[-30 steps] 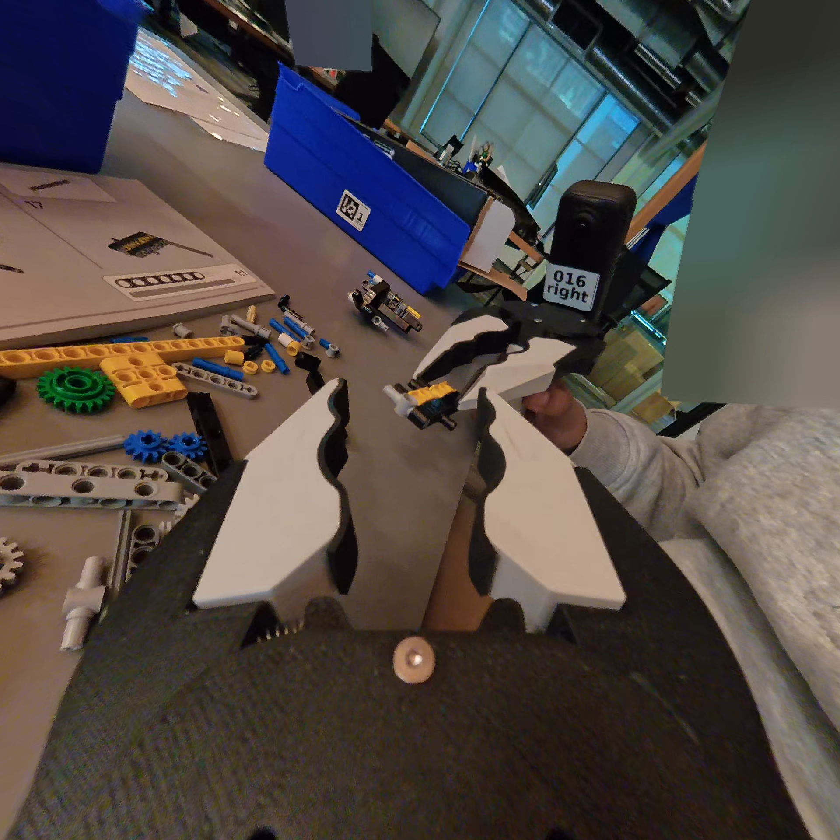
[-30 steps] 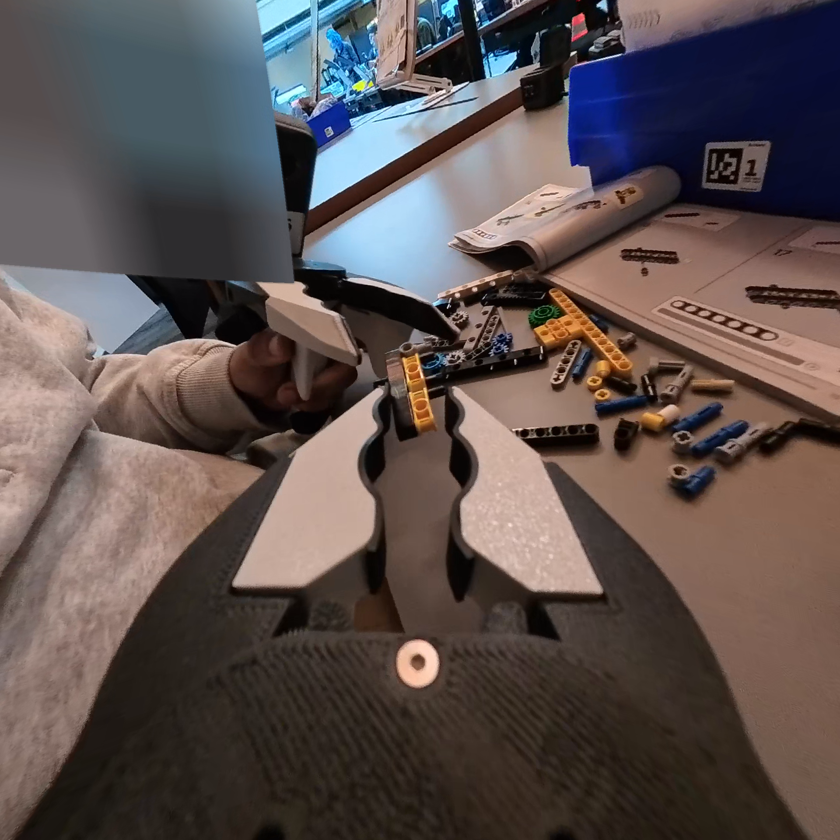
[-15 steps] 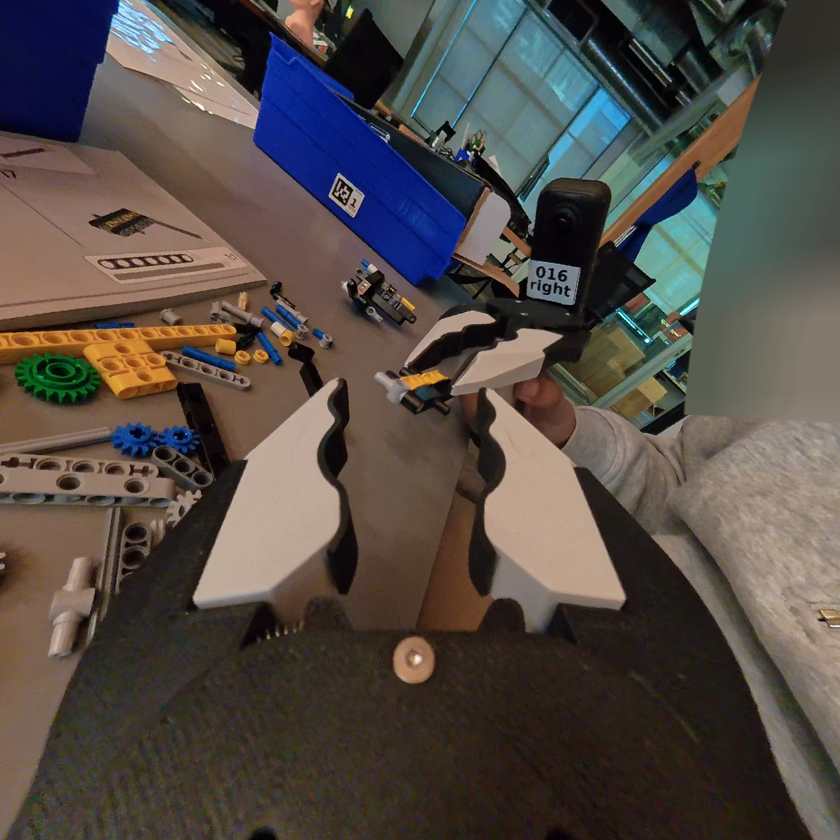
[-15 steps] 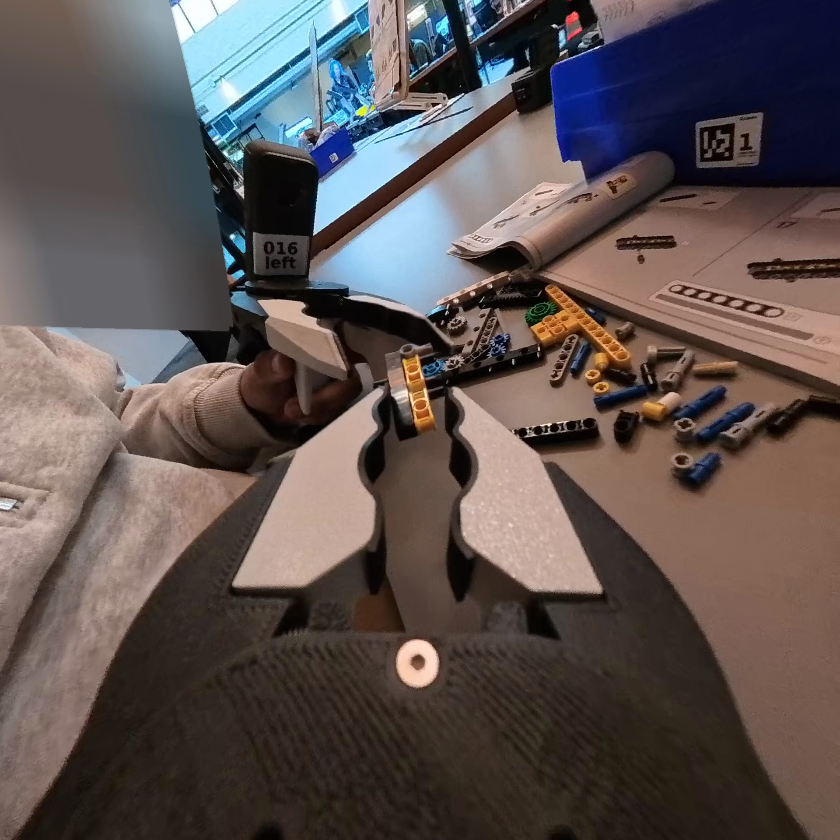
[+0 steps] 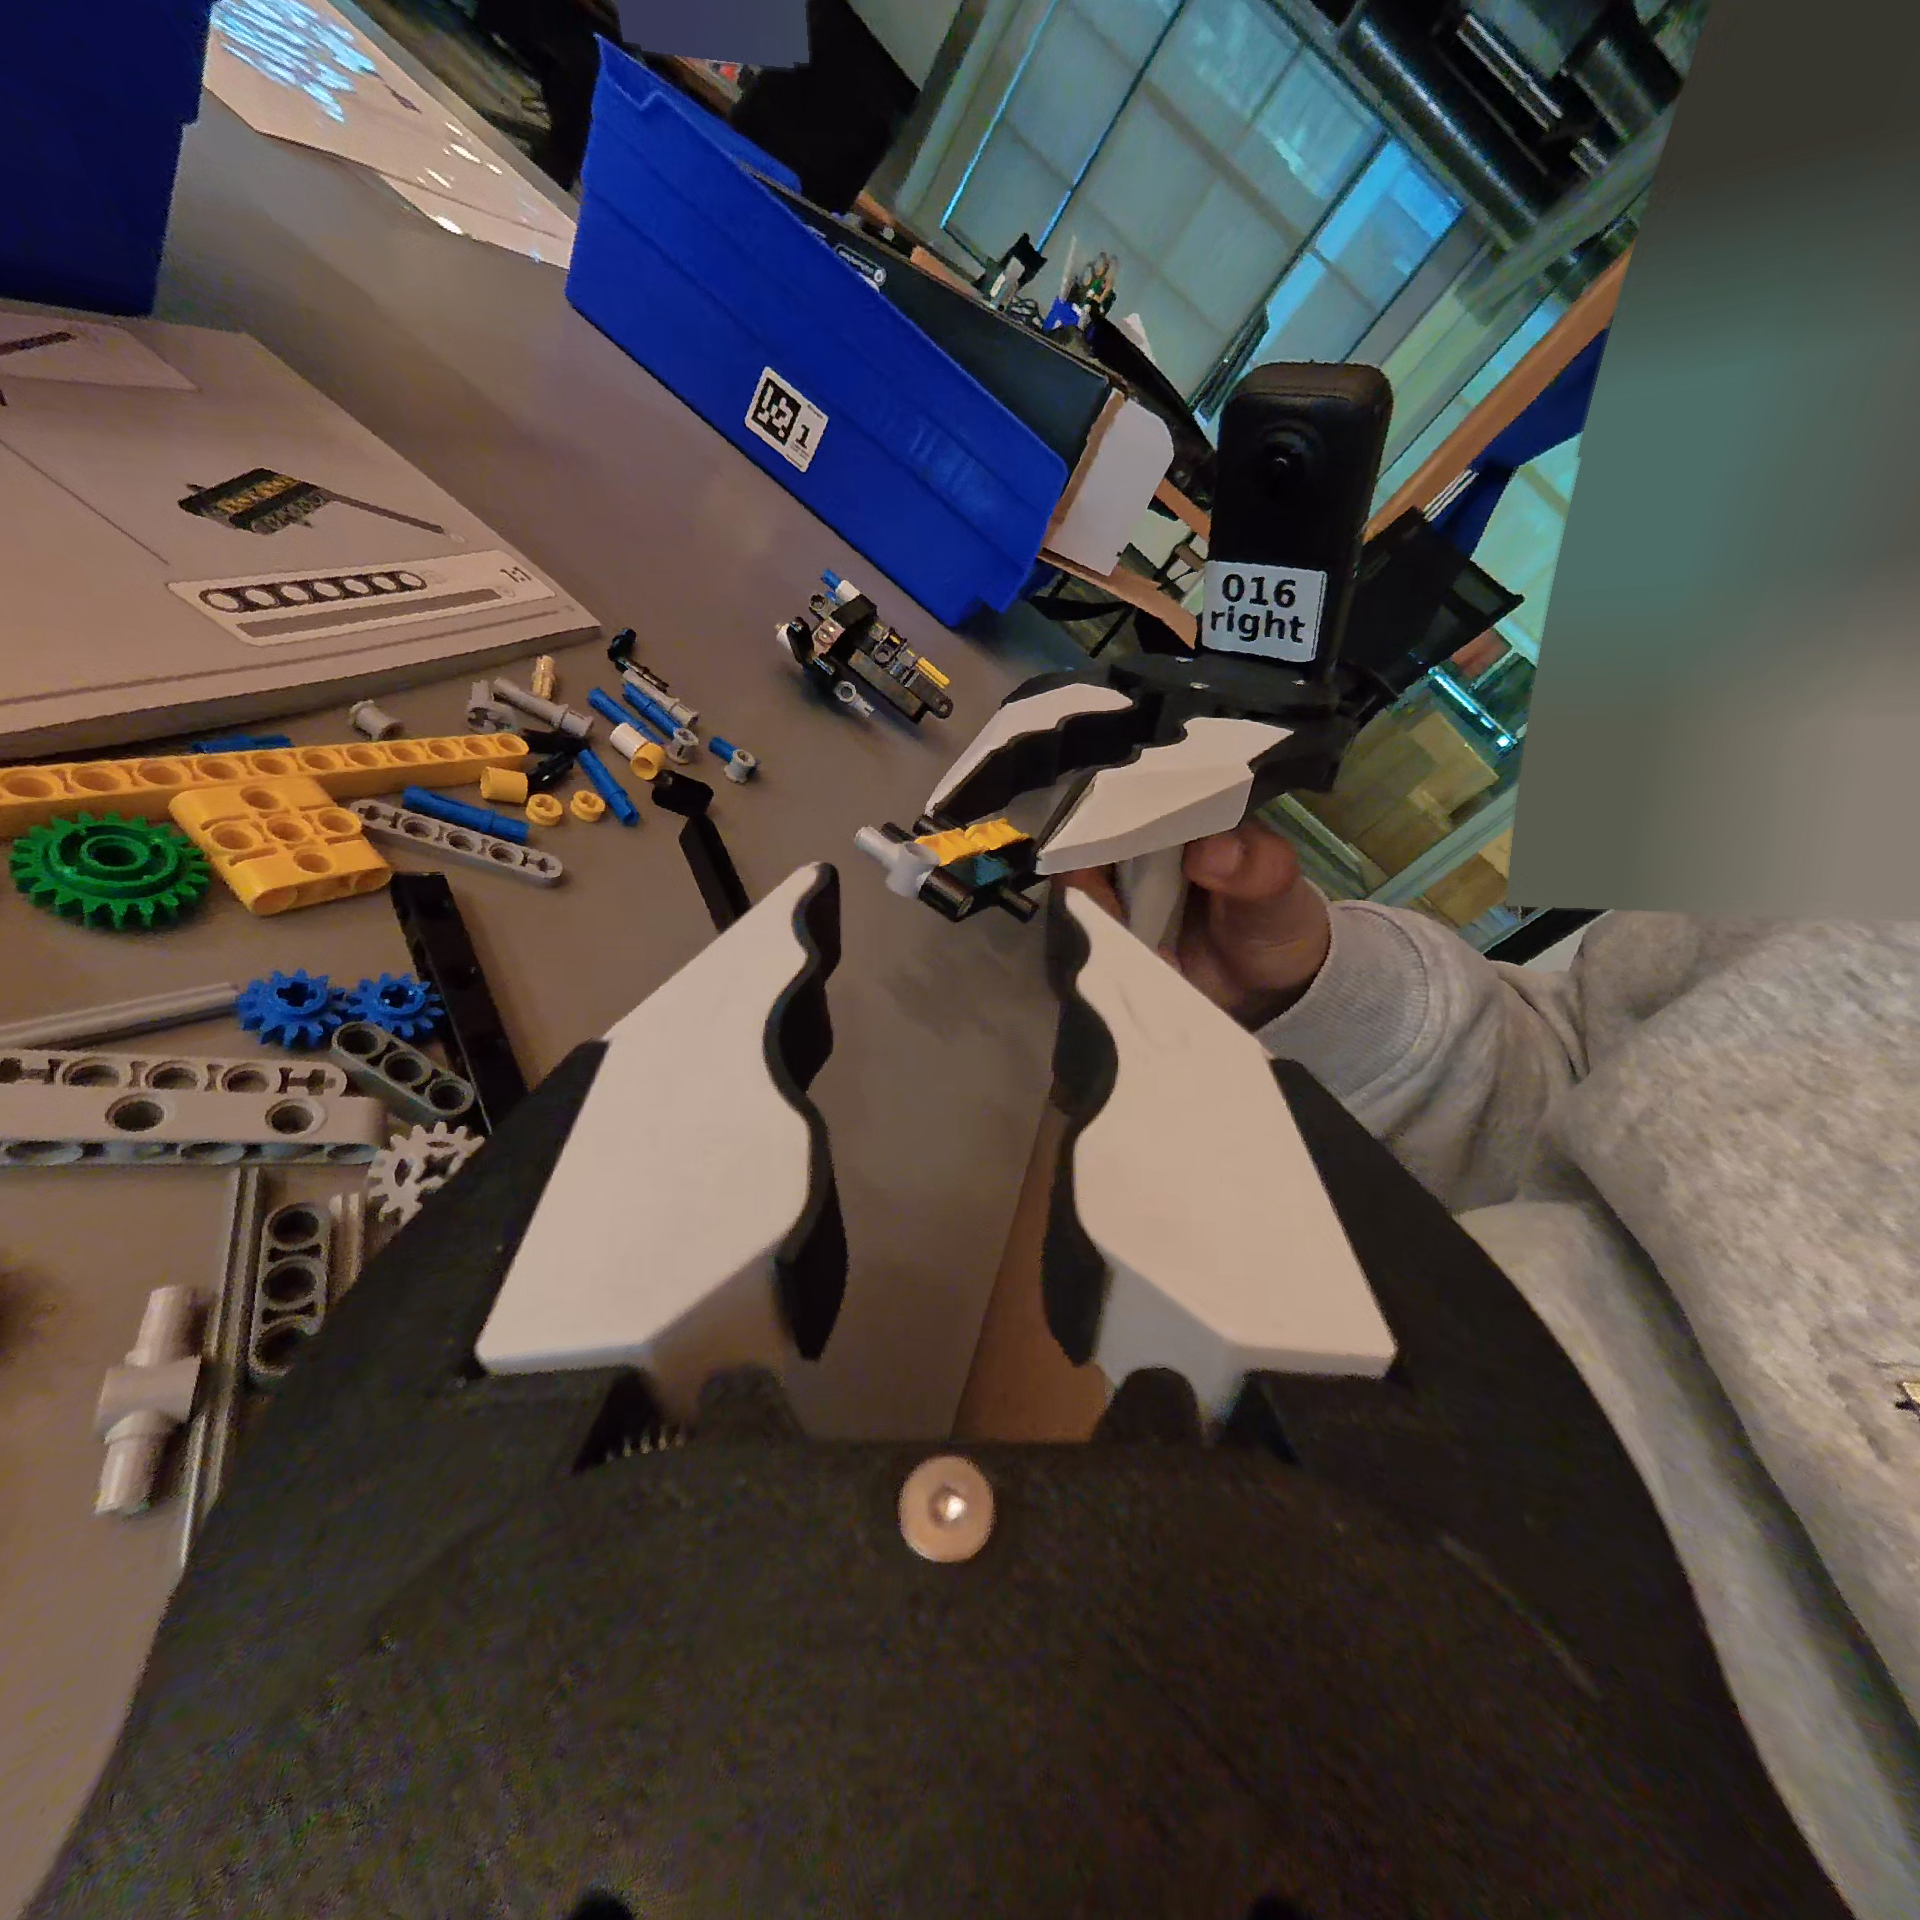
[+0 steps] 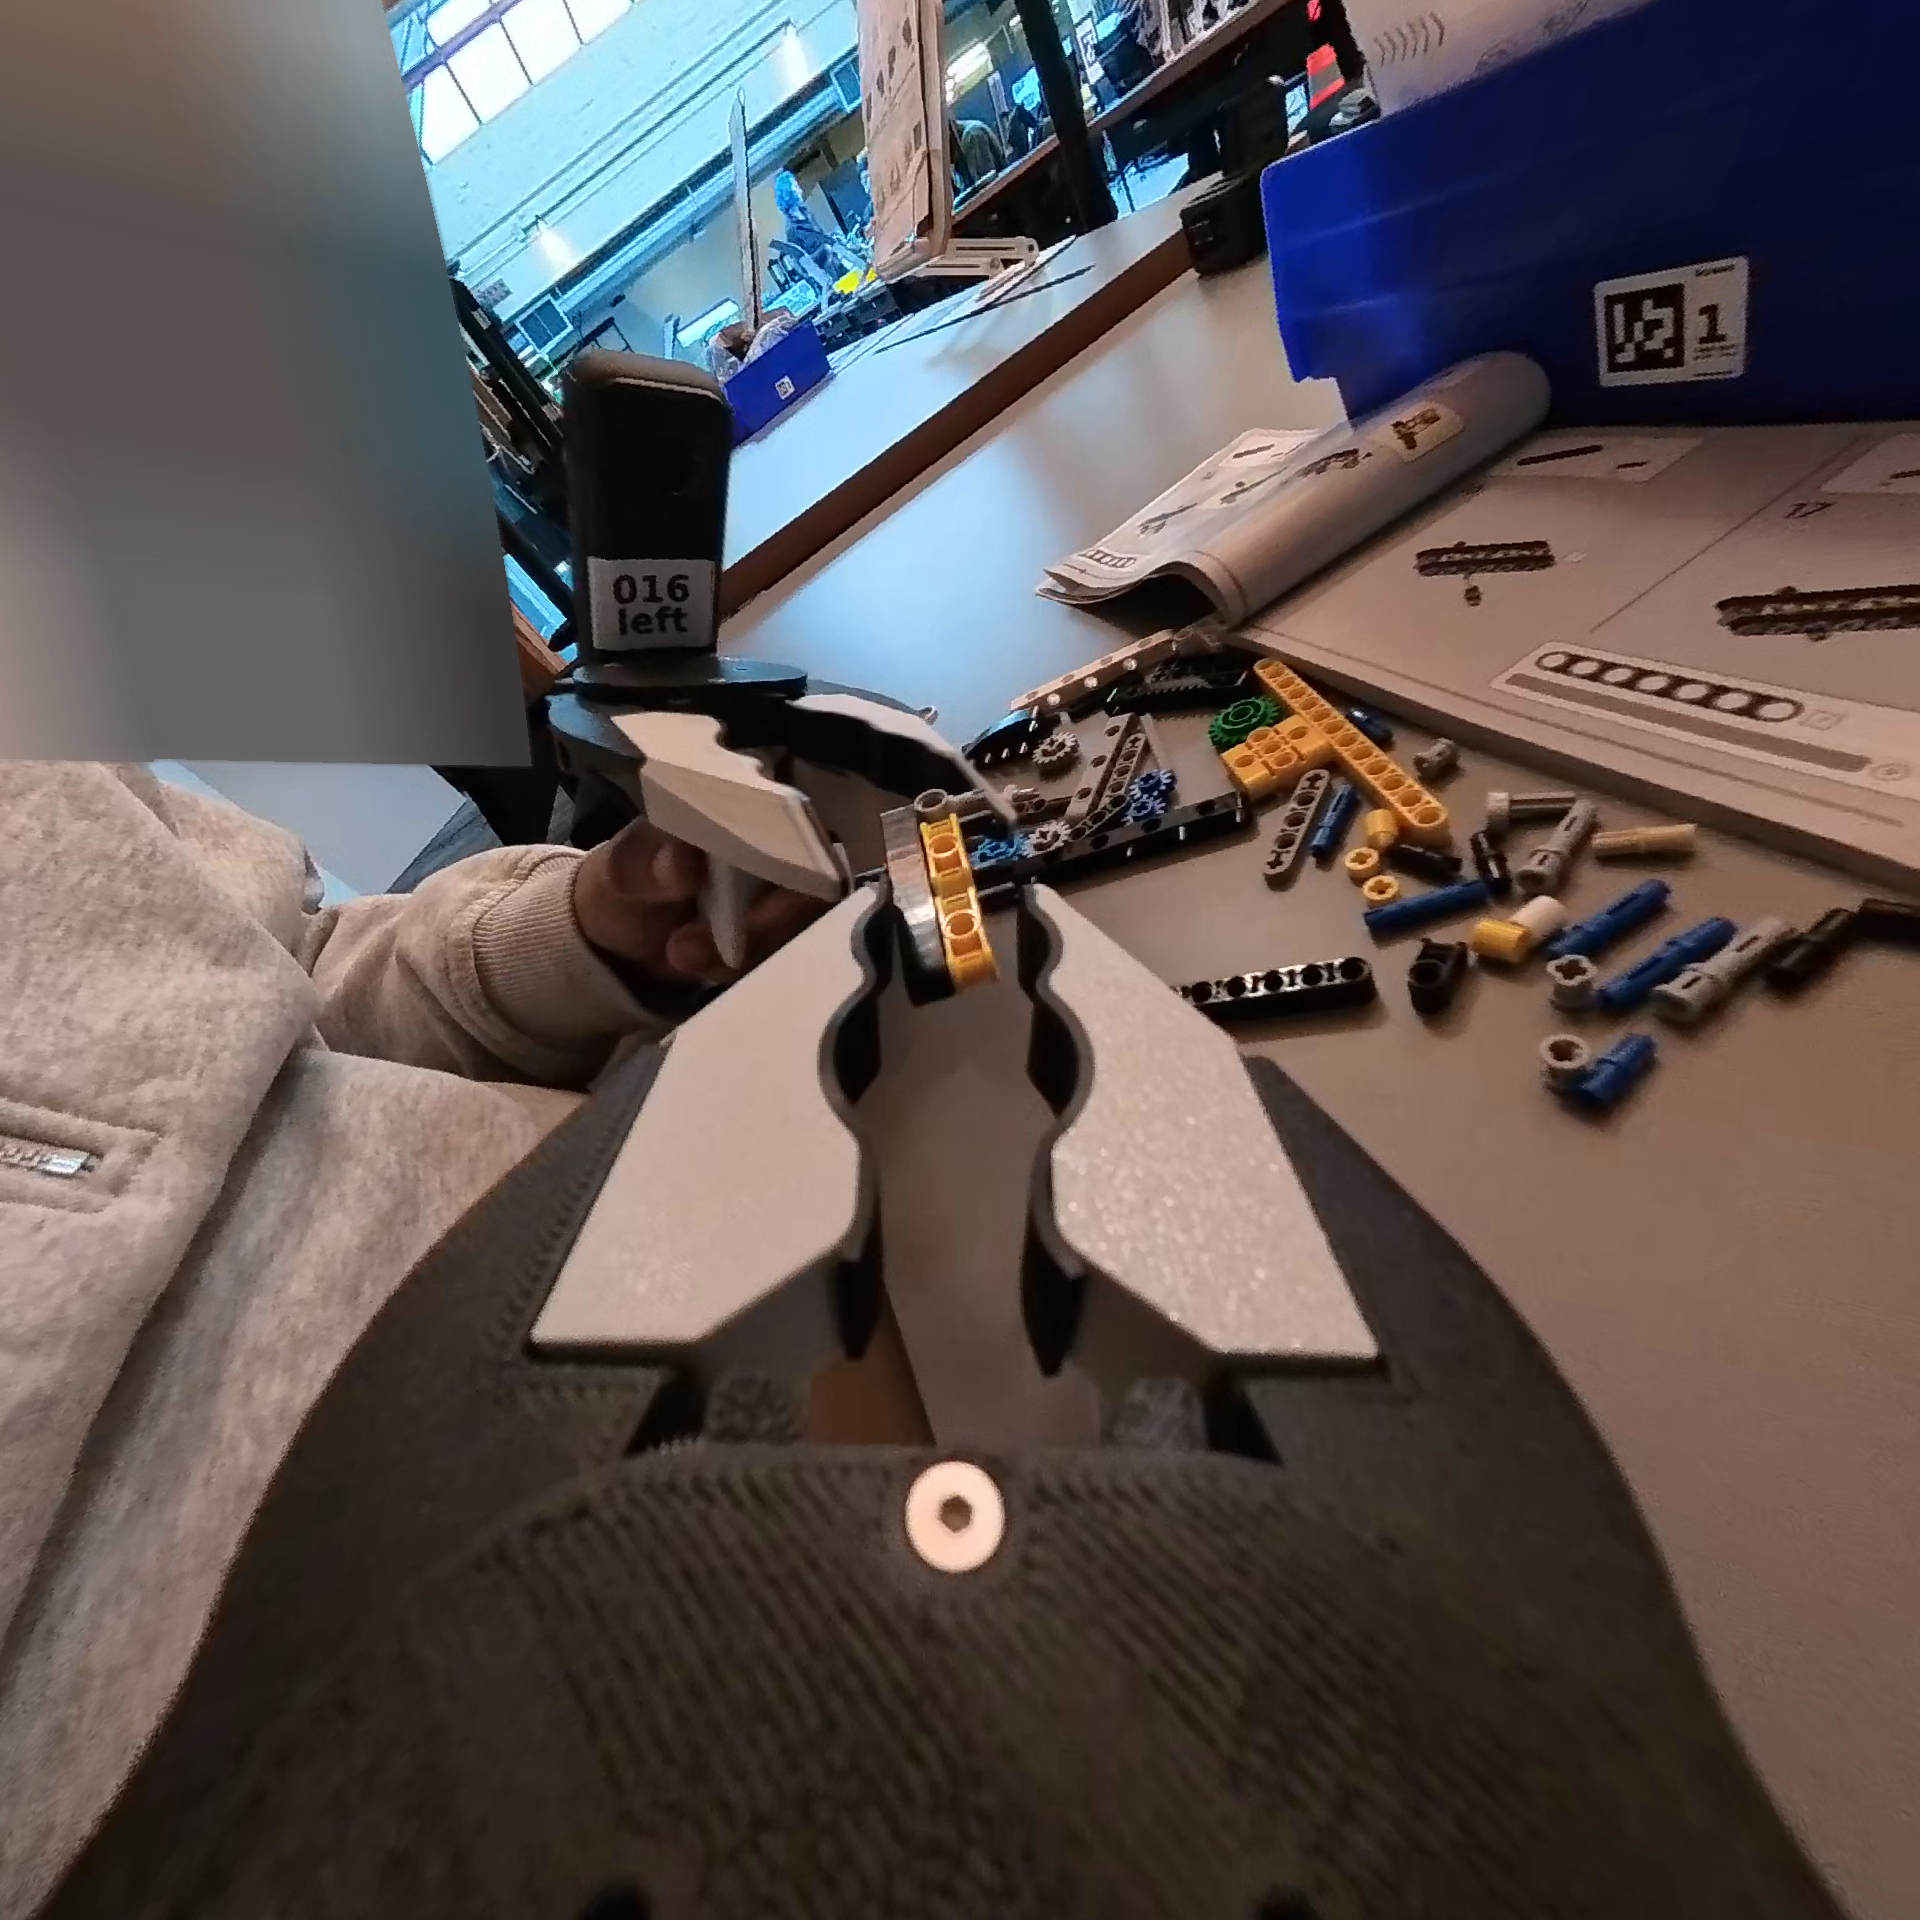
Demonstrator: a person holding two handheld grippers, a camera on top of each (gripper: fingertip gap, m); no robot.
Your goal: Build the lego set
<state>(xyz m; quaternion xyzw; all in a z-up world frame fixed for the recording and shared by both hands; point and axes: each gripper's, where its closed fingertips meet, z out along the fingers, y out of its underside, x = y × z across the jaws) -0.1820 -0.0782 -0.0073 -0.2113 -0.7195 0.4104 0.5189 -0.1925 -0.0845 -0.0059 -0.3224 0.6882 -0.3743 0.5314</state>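
left gripper (image 5: 940,909): jaws spread wide, nothing between them, held above the table
right gripper (image 6: 951,909): jaws closed onto a small part at the tips, raised off the table
left hand (image 6: 665,904): wrapped round the handle, grey sleeve to the wrist
right hand (image 5: 1236,925): gripping the handle, grey sleeve
spacing: tips near each other, apart

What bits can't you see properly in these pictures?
- Left wrist view: the grey beams run off the left edge.
- Right wrist view: the small assembly is partly covered by the right hand-held gripper fingers.
- Both views: a grey patch covers the person's head.
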